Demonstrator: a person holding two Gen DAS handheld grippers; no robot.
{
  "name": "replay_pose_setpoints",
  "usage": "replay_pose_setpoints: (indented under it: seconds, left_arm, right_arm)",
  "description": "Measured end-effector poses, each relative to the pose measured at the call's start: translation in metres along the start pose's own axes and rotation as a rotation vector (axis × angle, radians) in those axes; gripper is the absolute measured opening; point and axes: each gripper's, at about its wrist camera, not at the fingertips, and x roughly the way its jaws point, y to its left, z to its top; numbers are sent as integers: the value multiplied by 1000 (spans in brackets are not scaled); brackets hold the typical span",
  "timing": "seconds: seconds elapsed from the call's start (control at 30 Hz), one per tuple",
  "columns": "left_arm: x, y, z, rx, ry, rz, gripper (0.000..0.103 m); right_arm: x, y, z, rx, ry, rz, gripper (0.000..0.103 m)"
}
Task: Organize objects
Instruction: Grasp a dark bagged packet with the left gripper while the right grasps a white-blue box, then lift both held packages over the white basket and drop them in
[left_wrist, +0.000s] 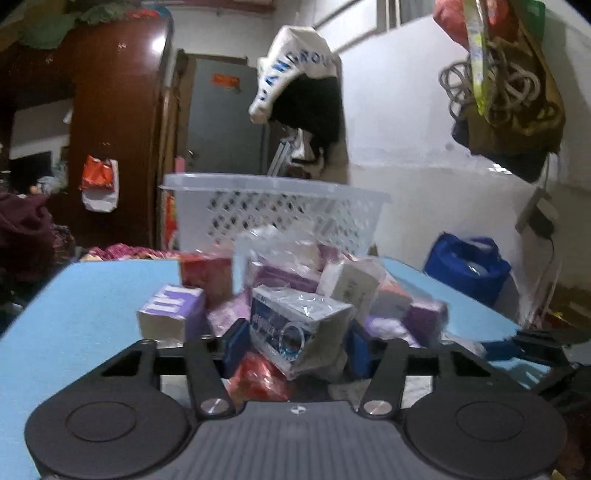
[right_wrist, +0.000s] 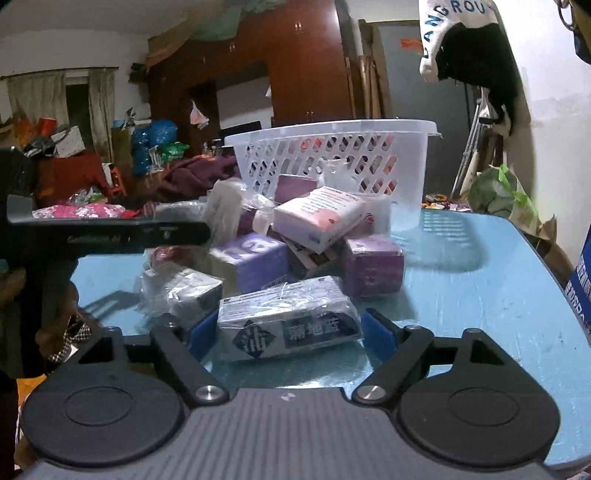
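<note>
On the blue surface (right_wrist: 480, 280), a wrapped dark box (right_wrist: 288, 325) lies flat, long axis running 9 to 3 o'clock, between the blue pads of the right gripper (right_wrist: 295, 334); the jaws bracket it closely, though pad contact cannot be told. The left gripper (left_wrist: 295, 345) points nearly level into the pile, its pads closed against a wrapped white-and-blue box (left_wrist: 295, 325) tilted toward 5 o'clock. At 12 o'clock stands a white lattice basket (left_wrist: 280, 210). Purple boxes (right_wrist: 371, 266) crowd behind, and a red packet (left_wrist: 258, 376) lies beneath the left gripper's box.
</note>
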Motion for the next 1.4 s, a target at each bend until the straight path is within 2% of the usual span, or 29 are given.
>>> replay_pose_setpoints:
  seconds: [0.2, 0.27, 0.33, 0.53, 0.97, 1.4]
  left_arm:
    - [-1, -1, -3, 29, -18, 22, 56]
    - [-4, 3, -5, 16, -34, 21, 56]
    - [-9, 7, -8, 6, -58, 23, 50]
    - [-23, 24, -12, -34, -117, 49, 49]
    - [-36, 40, -9, -92, -210, 26, 48]
    - [-38, 46, -10, -114, -234, 6, 48]
  right_arm:
    - [-10, -3, -8, 11, -21, -3, 84]
    - [-12, -2, -10, 14, -27, -8, 84]
    - [-13, -3, -10, 18, -33, -11, 84]
    - [-17, -10, -12, 36, -50, -25, 84]
    - [-31, -22, -9, 71, -108, -55, 84]
    - [-37, -30, -4, 103, -141, -70, 84]
